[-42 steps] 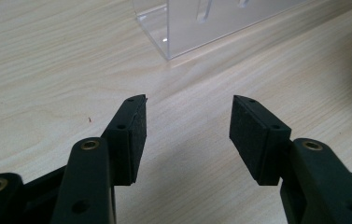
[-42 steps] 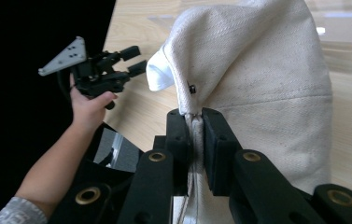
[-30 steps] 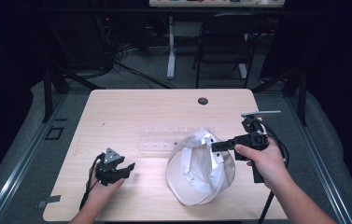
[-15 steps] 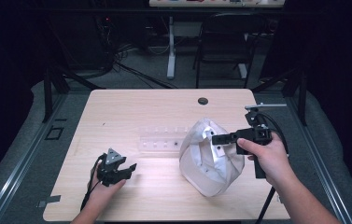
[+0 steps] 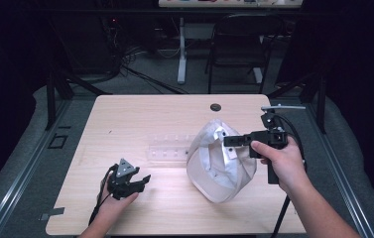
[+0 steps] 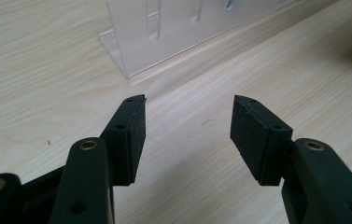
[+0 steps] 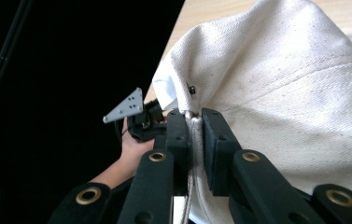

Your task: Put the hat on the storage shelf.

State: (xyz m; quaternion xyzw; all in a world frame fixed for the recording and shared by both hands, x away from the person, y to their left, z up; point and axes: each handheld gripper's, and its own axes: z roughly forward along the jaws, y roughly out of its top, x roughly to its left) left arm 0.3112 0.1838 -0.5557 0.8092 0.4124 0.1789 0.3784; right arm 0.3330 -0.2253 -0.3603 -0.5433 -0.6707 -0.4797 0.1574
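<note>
White cap [image 5: 218, 158] hangs clamped in the right hand-held gripper [image 5: 230, 141], above the table [image 5: 140, 119].

On the surface [image 5: 140, 119], the cap [image 5: 219, 161] sits right of centre, its edge pinched between the jaws of the right gripper [image 5: 230, 141], which reaches in from the right edge. A clear rack [image 5: 167, 152] lies just left of the cap near the middle of the surface, and in the left gripper view it stands just beyond the parted jaws. The left gripper [image 5: 144, 179] rests toward the near left corner, well apart from the cap, and a small round grommet [image 5: 216, 107] sits near the far edge, behind the cap
</note>
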